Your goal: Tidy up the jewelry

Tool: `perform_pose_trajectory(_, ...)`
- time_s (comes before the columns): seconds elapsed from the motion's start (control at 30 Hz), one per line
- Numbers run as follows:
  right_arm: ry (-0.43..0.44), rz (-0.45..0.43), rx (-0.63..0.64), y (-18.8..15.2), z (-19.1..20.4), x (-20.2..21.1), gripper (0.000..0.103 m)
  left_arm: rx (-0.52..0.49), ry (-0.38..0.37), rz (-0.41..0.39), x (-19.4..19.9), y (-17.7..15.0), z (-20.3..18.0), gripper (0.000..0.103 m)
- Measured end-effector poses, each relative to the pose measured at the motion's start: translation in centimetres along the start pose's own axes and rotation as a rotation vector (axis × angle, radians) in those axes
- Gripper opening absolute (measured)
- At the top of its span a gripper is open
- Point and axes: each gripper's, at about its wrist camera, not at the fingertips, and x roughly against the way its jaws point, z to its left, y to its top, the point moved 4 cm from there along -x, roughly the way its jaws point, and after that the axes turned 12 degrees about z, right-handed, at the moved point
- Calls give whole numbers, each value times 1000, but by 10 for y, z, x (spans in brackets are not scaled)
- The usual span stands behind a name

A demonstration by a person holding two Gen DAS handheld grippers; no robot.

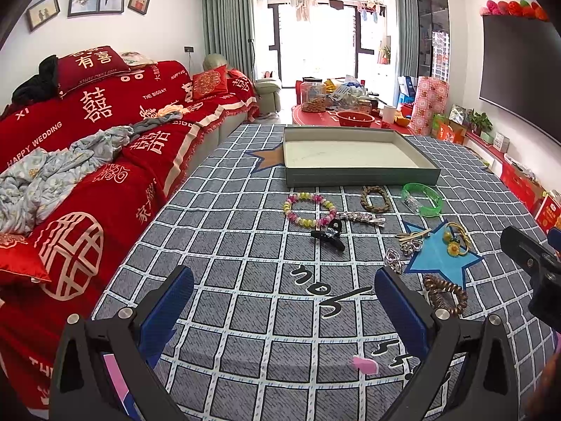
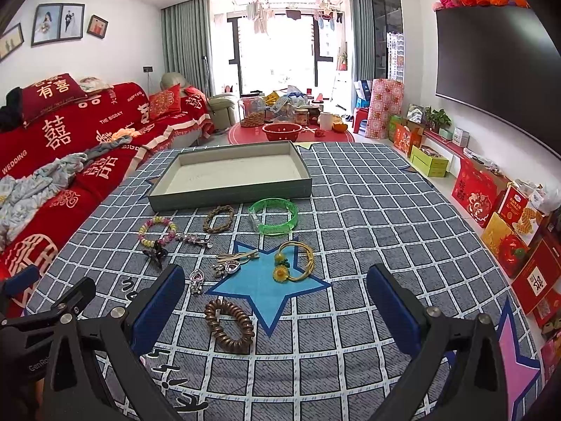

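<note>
A shallow grey box (image 1: pixel 361 176) (image 2: pixel 224 194) with a bare white floor stands on the checked cloth. In front of it lie a beaded bracelet (image 1: pixel 309 208) (image 2: pixel 157 231), a braided brown ring (image 1: pixel 376 199) (image 2: pixel 218 219), a green bangle (image 1: pixel 422 199) (image 2: pixel 274 218), a black claw clip (image 1: pixel 328 234) (image 2: pixel 155 253), a silver hair clip (image 1: pixel 361 217), a yellow flower hair tie (image 1: pixel 454 244) (image 2: pixel 293 261) and a brown spiral hair tie (image 1: pixel 443 294) (image 2: pixel 229 325). My left gripper (image 1: pixel 284 289) and right gripper (image 2: pixel 275 291) both hover open above the cloth, holding nothing.
The blue-grey checked cloth (image 1: pixel 245 252) covers the table. A red-draped sofa (image 1: pixel 87 133) runs along the left. Gift boxes (image 2: pixel 505 221) line the floor on the right under a wall television (image 2: pixel 491 59). A cluttered red low table (image 2: pixel 291 129) stands behind the box.
</note>
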Motion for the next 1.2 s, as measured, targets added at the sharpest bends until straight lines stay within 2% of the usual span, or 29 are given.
perform_pose_trajectory(1.2,7,-2,-6,0,0,3,103,1,-3,0,0,0,1,103)
